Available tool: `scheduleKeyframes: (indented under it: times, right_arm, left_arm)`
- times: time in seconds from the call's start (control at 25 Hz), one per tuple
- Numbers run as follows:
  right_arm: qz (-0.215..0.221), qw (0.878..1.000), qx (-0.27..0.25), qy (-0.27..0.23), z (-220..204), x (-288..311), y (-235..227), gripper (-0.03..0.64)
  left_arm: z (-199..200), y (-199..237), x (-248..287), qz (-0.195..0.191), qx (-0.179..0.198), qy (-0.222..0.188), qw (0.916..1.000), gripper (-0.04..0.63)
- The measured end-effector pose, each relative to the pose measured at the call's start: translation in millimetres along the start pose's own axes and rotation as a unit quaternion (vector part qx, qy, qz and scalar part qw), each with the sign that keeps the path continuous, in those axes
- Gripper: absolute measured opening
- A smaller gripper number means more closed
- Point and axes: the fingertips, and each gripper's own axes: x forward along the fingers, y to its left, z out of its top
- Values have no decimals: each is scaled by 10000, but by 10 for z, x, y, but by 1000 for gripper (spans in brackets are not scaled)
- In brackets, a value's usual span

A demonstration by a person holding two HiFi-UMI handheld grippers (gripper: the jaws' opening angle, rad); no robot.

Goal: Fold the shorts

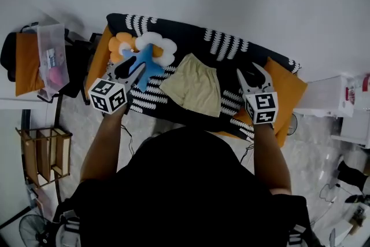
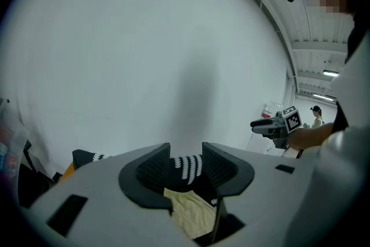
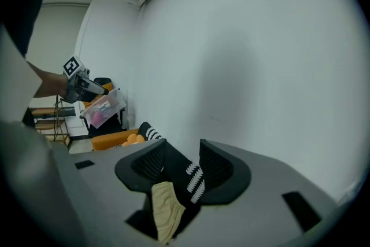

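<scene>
Beige shorts (image 1: 193, 89) lie flat on a black blanket with white dashes (image 1: 231, 43), between my two grippers. My left gripper (image 1: 132, 70) hovers over the blanket's left part, above a blue star cushion (image 1: 144, 63), with its jaws apart and empty. My right gripper (image 1: 252, 76) hovers to the right of the shorts, also open and empty. In the left gripper view the shorts (image 2: 193, 212) show below the open left gripper (image 2: 186, 154), and the right gripper (image 2: 277, 124) is far off at the right. In the right gripper view the shorts (image 3: 165, 208) lie under the open right gripper (image 3: 182, 152).
Orange (image 1: 120, 43) and white (image 1: 157, 45) flower cushions sit at the blanket's left end. Orange upholstery (image 1: 292, 92) shows under the blanket. A clear plastic box (image 1: 52, 55) stands at the left, a wooden rack (image 1: 43, 150) on the floor, a white wall behind.
</scene>
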Motion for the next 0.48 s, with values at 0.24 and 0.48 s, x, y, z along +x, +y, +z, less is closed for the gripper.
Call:
scheduleKeyframes:
  times: [0.24, 0.48]
  right_arm:
    - [500, 9985, -208, 27, 5, 368, -108, 193]
    - [1083, 9912, -756, 30, -8, 732, -45, 192]
  left_arm:
    - [-89, 0, 121, 339, -166, 8, 9993, 192]
    - [-303, 101, 177, 658, -297, 132, 9973, 192]
